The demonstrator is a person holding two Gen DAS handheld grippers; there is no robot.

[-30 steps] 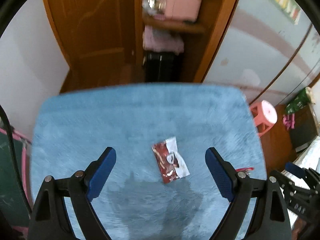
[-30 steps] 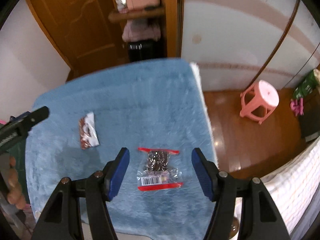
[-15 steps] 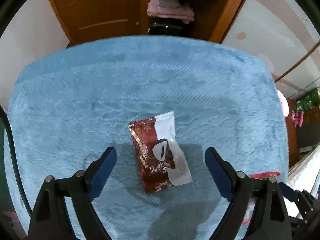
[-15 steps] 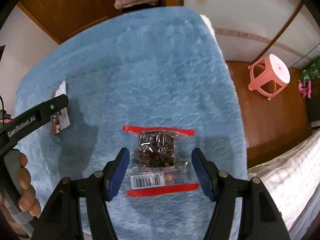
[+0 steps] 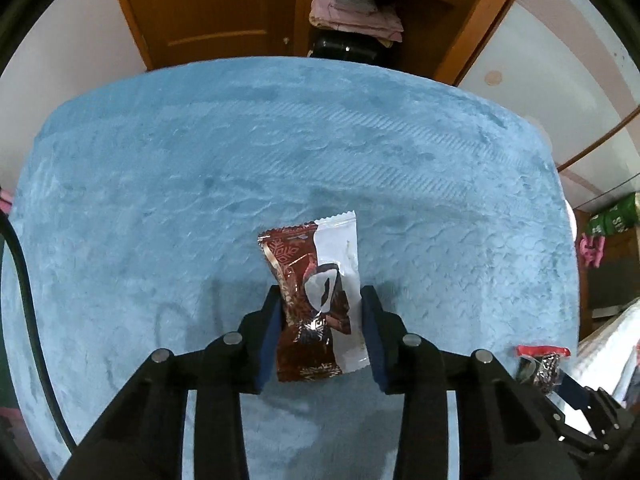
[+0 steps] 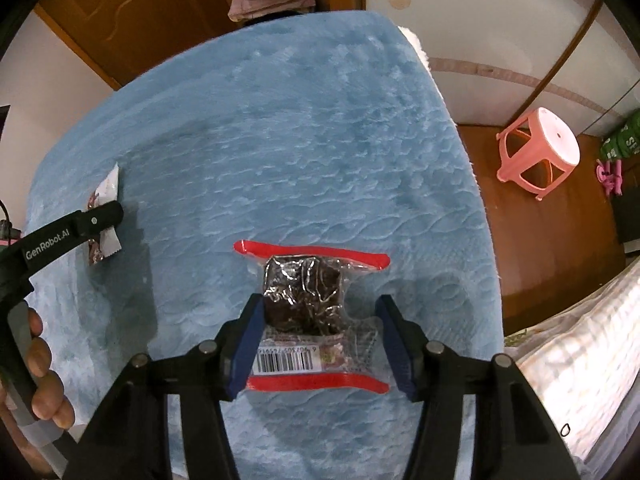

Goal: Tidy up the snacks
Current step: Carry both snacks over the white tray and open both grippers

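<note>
A brown and white snack packet [image 5: 320,296] lies on the blue fleece blanket [image 5: 280,152]. My left gripper [image 5: 320,312] is shut on its lower half, both pads pressing its sides. A clear packet with red ends and a dark snack [image 6: 308,300] lies on the same blanket [image 6: 300,120]. My right gripper [image 6: 320,320] straddles it with both pads against the wrapper, which is pinched in at the sides. The brown and white packet also shows in the right wrist view [image 6: 104,216], partly behind the left gripper's finger. The clear packet shows at the lower right of the left wrist view [image 5: 540,360].
A pink plastic stool [image 6: 540,152] stands on the wooden floor right of the blanket. A wooden door [image 5: 208,8] and shelves with folded pink cloth [image 5: 356,12] are behind. White bedding [image 6: 580,360] lies at the lower right.
Both grippers came down onto the blanket and closed in from wide open. The left one closed on the brown and white packet, the right one on the clear packet.
</note>
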